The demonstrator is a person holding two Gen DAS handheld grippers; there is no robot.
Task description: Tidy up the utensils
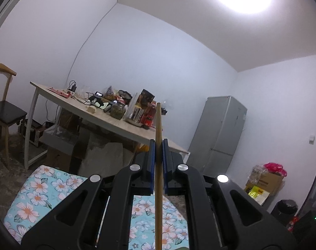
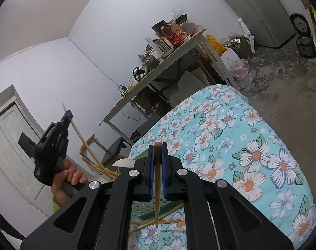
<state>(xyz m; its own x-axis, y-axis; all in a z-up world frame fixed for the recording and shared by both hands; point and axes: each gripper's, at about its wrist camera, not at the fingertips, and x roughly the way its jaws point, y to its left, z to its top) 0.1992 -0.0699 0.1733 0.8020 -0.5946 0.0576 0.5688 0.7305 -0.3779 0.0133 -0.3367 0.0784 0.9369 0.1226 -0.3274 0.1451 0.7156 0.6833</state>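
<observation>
Left wrist view, left hand-held gripper [image 1: 158,162] clamped on upright chopstick [image 1: 158,129], long axis vertical

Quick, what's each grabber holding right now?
Left gripper: shut on a wooden chopstick.
Right gripper: shut on another chopstick.

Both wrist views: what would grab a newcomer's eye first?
Each gripper is shut on a wooden chopstick: the left gripper holds one upright, the right gripper another. Below lies the floral quilt, loose chopsticks on it; behind stands a cluttered table.
</observation>
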